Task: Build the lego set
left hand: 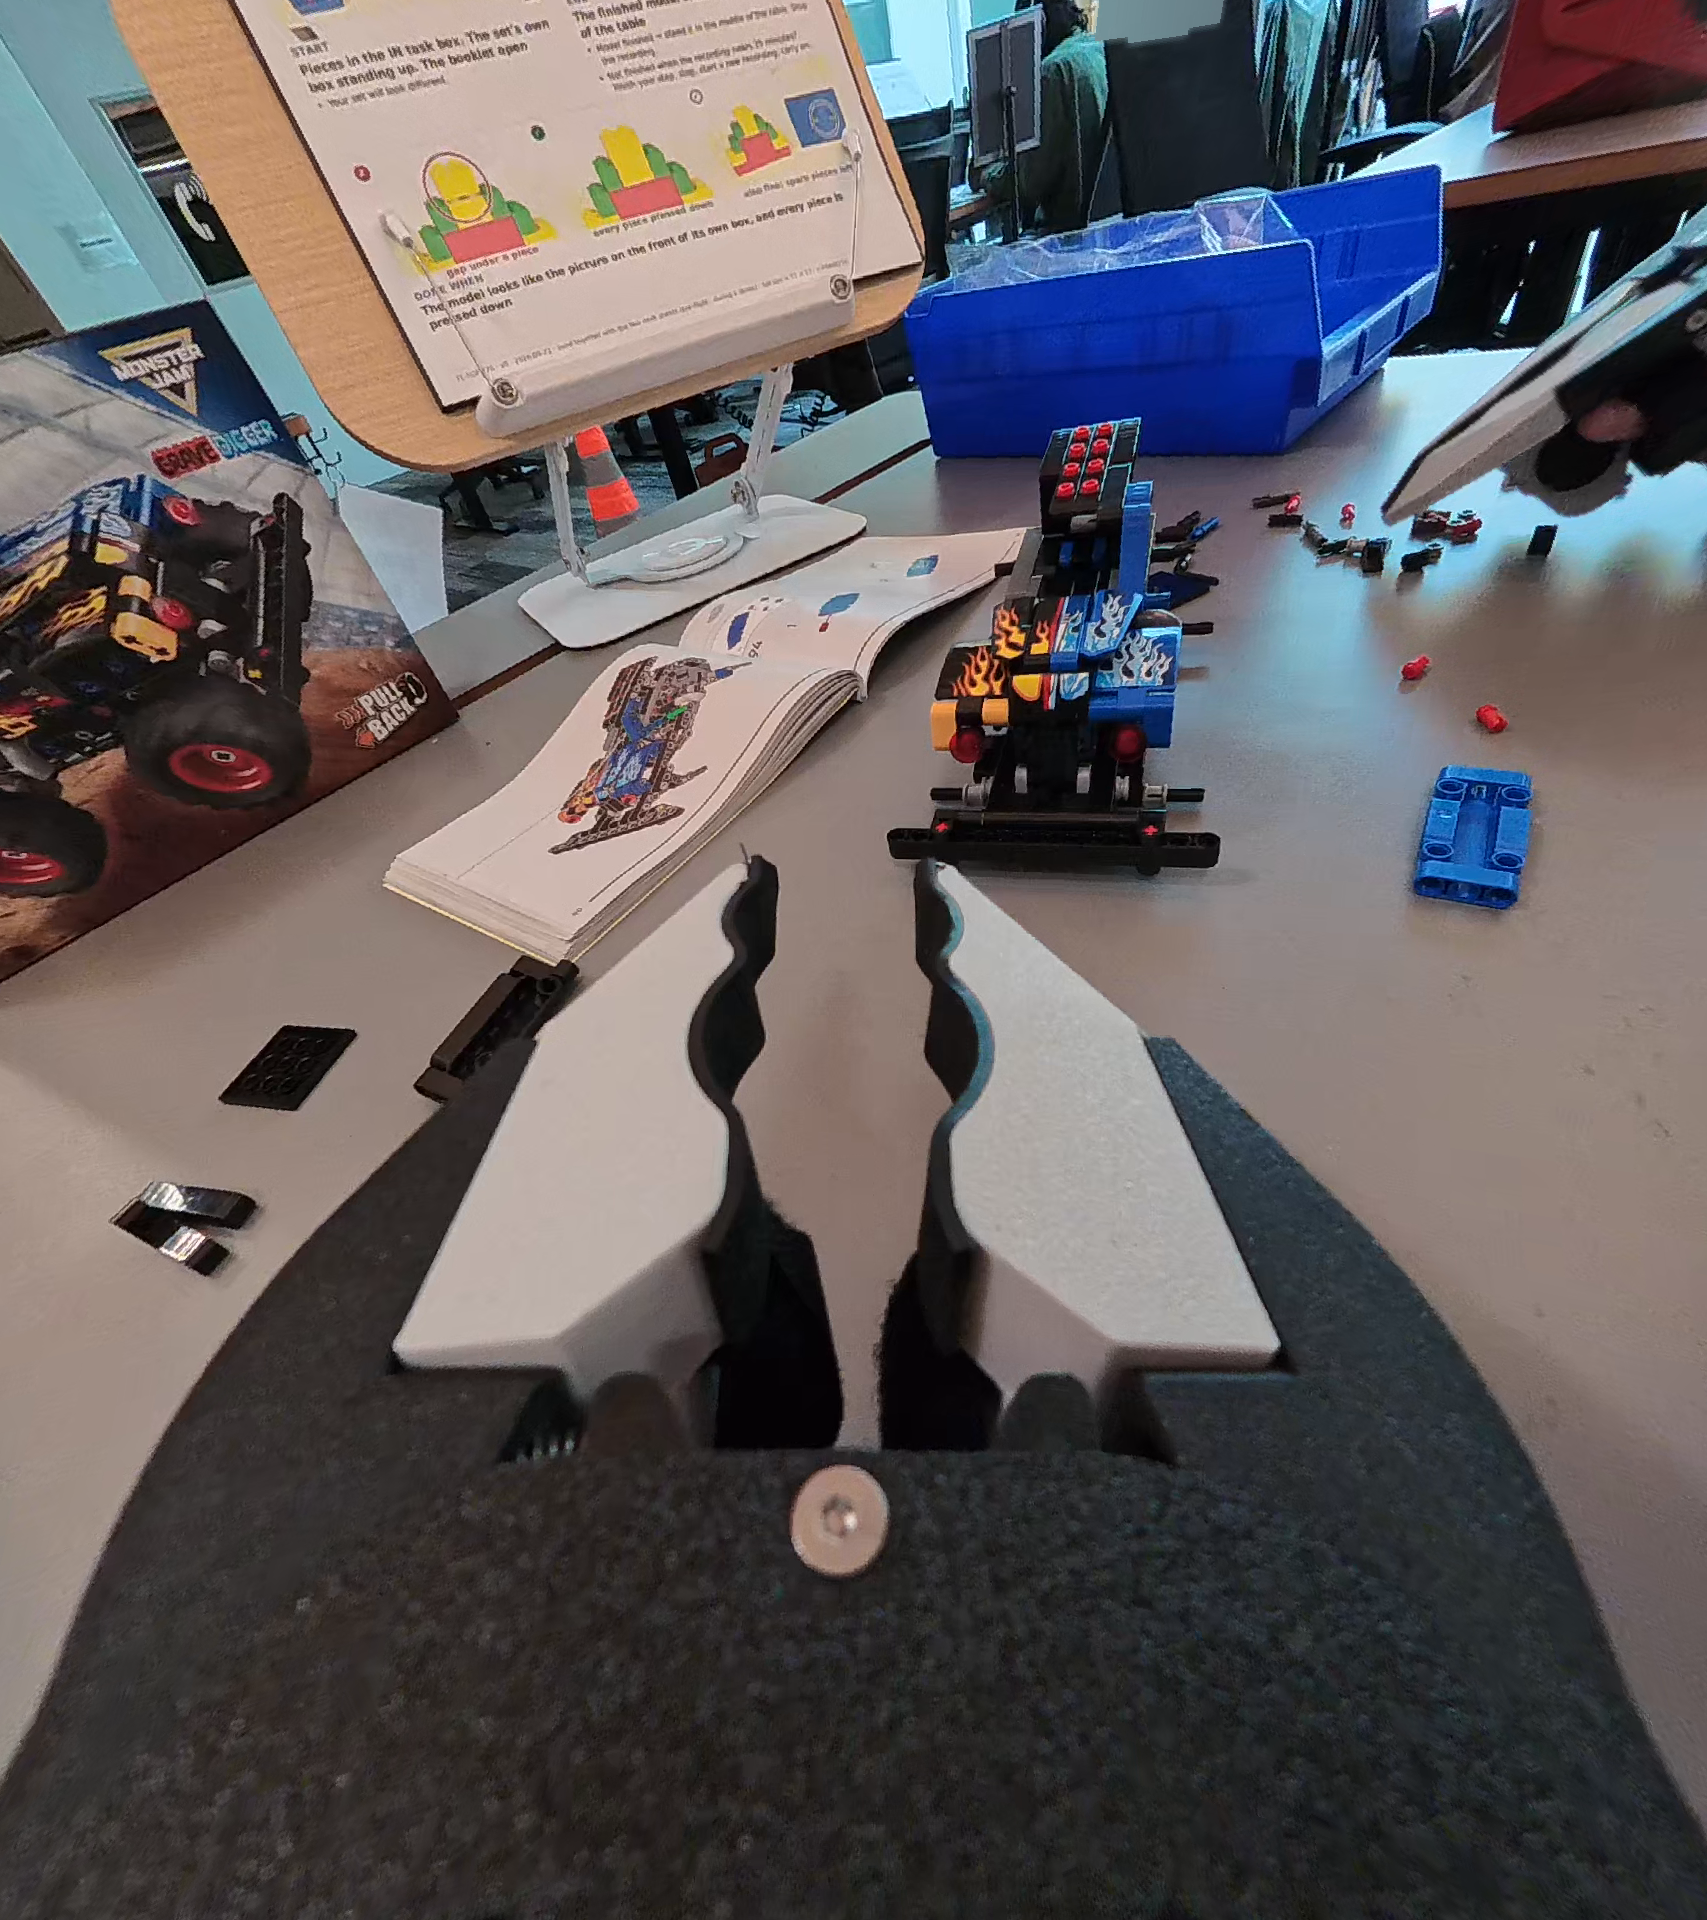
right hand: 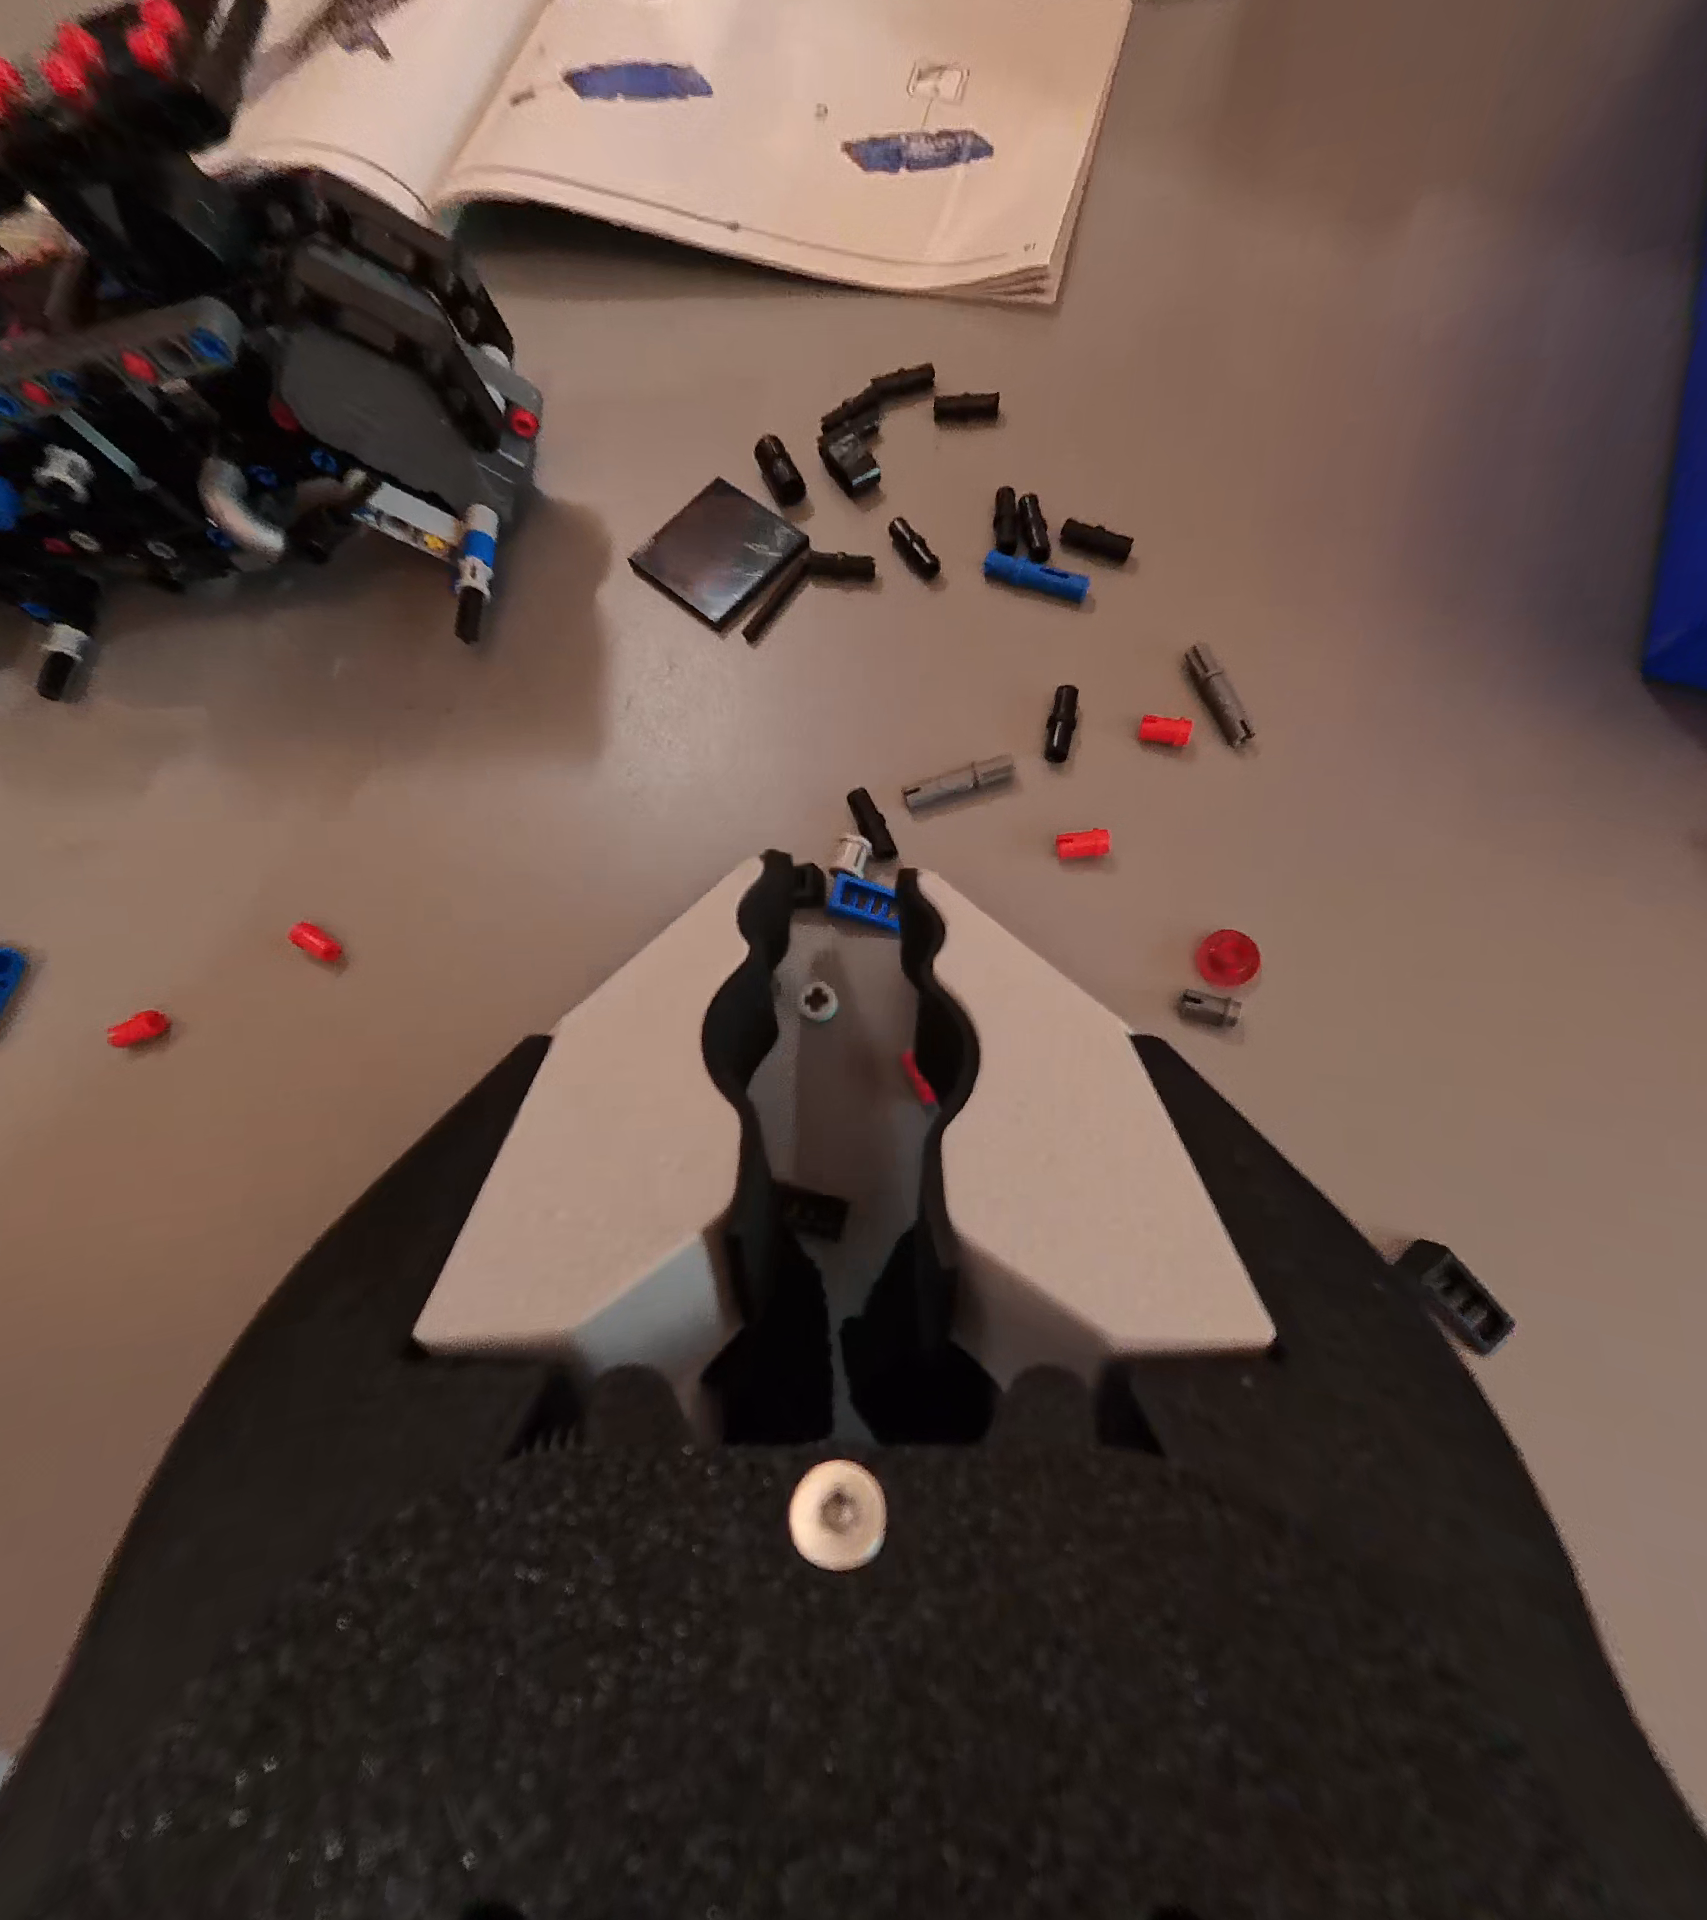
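Step in hand looks like part pickup: right gripper (right hand: 841, 883) is down over the loose-pin scatter on the table (right hand: 309, 1195), jaws apart, nothing clamped yet. A small blue piece (right hand: 864, 902) sits right at the fingertips, touching or nearly touching the 3 o'clock finger; cannot tell whether it's the target. A light grey bush (right hand: 851, 852) and a black pin (right hand: 870, 819) lie just beyond the tips at 12 o'clock, a grey pin (right hand: 958, 781) at 1 o'clock.

Left gripper (left hand: 844, 868) hovers idle, jaws apart and empty, pointing at the truck model (left hand: 1062, 665), which stands at its 12 o'clock, close past the tips. Blue panel (left hand: 1472, 836) lies at 2 o'clock, open instruction booklet (left hand: 641, 769) at 11 o'clock.

Next move, my read: centre the right tips on one piece, close, then carry it toward the model at the right gripper's 10 o'clock. Pieces are tiny and crowded, so double-grab is the risk.
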